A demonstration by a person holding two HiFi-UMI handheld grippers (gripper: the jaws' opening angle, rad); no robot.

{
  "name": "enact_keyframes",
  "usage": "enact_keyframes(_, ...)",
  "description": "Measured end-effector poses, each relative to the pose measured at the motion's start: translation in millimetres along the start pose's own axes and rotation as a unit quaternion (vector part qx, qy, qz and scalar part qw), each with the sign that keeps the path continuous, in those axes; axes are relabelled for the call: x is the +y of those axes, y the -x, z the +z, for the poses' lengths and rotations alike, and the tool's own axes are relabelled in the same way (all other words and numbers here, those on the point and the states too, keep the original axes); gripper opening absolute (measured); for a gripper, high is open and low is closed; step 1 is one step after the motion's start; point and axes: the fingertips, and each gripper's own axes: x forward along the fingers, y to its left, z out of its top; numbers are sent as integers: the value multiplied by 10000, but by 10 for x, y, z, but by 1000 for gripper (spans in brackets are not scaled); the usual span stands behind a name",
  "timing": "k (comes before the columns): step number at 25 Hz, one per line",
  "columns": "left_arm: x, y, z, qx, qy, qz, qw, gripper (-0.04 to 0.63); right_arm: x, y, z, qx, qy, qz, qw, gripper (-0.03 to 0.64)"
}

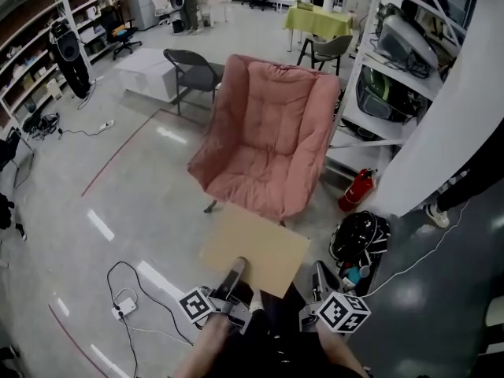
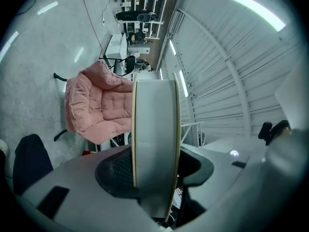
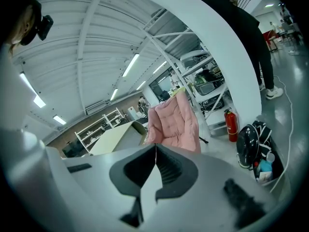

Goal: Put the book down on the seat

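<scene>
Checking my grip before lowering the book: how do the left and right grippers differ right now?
The left gripper clamps the book with its jaws spread wide; the right gripper has its jaws closed together on nothing. The left gripper carries the book alone; the right gripper sits beside it. Both point toward the pink chair.

- Head view: high up, tipped steeply down; pink chair (image 1: pixel 268 140) mid-frame, floor (image 1: pixel 142 187) all round.
- Left gripper view: rolled sideways, sighting along its fingers (image 2: pixel 116 173); book (image 2: pixel 154 139) edge-on, very near; chair beyond, left.
- Right gripper view: sights over fingers toward chair; fire extinguisher (image 3: pixel 232 124) right.
- Shared: chair in all three; extinguisher in head and right.
</scene>
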Motion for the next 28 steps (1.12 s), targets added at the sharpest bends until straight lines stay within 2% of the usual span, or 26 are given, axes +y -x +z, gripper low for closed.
enact_keyframes(6,105,-132,144,-72,35,89,9999,222,-4,-209,-18,97,-38,39,9999,12)
enact_keyframes(13,245,-680,320,-5,4,183,9998,223,-182,-683,258,156,-121,32,9998,12)
enact_keyframes(22,511,-1770,634,33,37,271,9996,222,-518,-1588,812,363,-160,75,9992,12)
enact_keyframes(28,661,-2579,776,95,85,278,9995,222,-821,-2136,1272,318,-236,71,9992,12)
